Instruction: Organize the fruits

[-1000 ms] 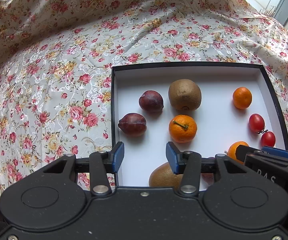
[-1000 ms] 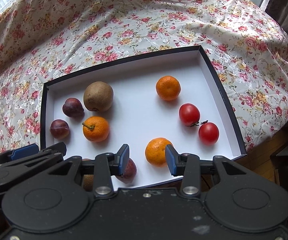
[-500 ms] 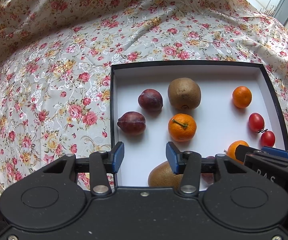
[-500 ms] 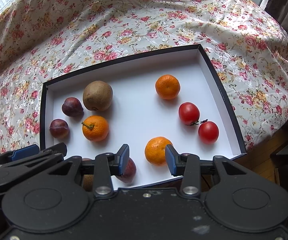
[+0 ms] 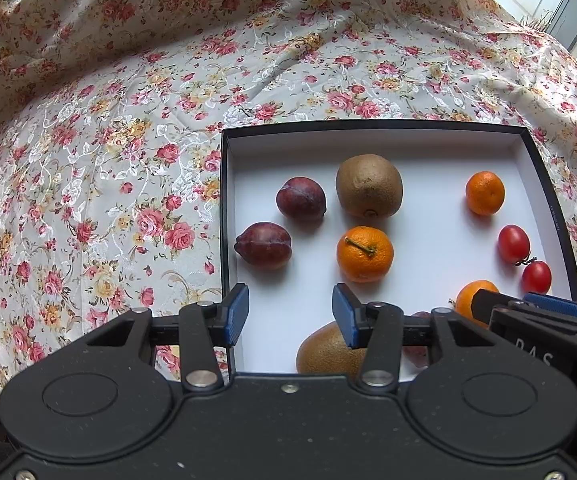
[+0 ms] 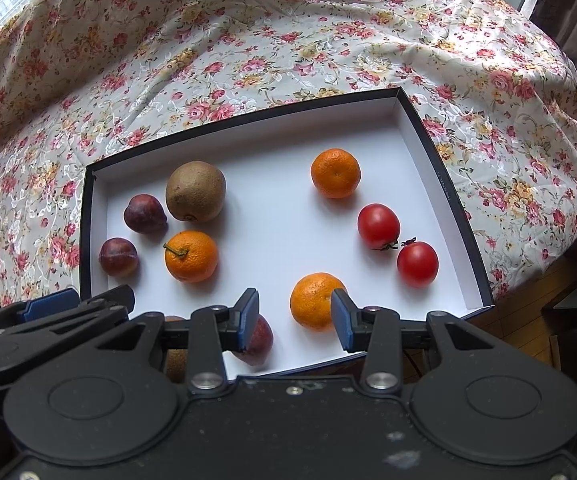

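1. Right wrist view: the tray (image 6: 440, 184) rests on the floral cloth (image 6: 248, 52) and holds all visible fruit: three tangerines, two tomatoes, two kiwis and three plums.
2. Right gripper (image 6: 294, 318): jaws apart, nothing held. It hovers at the tray's near edge, with the near tangerine (image 6: 314, 300) showing between its pads and the near plum (image 6: 258, 338) partly behind the left pad.
3. Left gripper (image 5: 290, 316): jaws apart, nothing held. It hovers over the tray's near left corner, with the near kiwi (image 5: 328, 350) just below its right pad.
4. Grouped so far: the two tomatoes (image 6: 378, 226) (image 6: 417, 263) sit side by side near the right wall; the two far plums (image 5: 300, 199) (image 5: 263, 245) lie close together at the left wall.
5. Not grouped: the far tangerine (image 6: 335, 173), the stemmed tangerine (image 6: 191, 256) and the near tangerine are well apart; the far kiwi (image 5: 369, 185) is apart from the near kiwi; the near plum is apart from the other two.
6. Assessment: sorting appears to be at an early stage. No fruit is gripped, and most kinds remain scattered.
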`<action>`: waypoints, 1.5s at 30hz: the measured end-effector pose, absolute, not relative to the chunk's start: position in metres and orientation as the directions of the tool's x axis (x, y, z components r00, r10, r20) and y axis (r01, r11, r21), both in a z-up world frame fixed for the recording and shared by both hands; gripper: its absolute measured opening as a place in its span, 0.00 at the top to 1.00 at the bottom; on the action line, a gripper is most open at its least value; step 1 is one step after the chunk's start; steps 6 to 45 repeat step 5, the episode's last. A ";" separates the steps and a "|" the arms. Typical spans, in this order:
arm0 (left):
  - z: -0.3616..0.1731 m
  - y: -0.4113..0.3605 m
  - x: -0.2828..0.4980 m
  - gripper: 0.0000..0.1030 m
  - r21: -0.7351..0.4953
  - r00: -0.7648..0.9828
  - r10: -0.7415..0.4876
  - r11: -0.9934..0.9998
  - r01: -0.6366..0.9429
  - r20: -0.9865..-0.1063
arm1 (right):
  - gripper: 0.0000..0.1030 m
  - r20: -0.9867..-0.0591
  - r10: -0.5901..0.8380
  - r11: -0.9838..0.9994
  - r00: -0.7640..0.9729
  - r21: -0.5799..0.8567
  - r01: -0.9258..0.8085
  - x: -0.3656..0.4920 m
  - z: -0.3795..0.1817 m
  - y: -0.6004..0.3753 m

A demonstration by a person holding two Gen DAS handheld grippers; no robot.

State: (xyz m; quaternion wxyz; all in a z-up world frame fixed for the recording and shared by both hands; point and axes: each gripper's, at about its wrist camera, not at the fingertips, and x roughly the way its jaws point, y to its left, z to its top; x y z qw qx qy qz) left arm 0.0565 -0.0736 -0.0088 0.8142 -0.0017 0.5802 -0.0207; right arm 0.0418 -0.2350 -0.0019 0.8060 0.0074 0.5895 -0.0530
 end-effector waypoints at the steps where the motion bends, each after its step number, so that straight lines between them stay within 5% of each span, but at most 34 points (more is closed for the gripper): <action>1: -0.009 -0.074 0.056 0.47 -0.027 0.325 -0.036 0.999 0.032 -0.945 | 0.59 -0.951 -0.077 0.994 0.299 -0.050 0.094 0.042 -0.002 -0.235; 45: -0.008 -0.074 0.056 0.47 -0.026 0.330 -0.037 0.999 0.038 -0.943 | 0.59 -0.951 -0.077 0.994 0.299 -0.050 0.095 0.042 -0.002 -0.235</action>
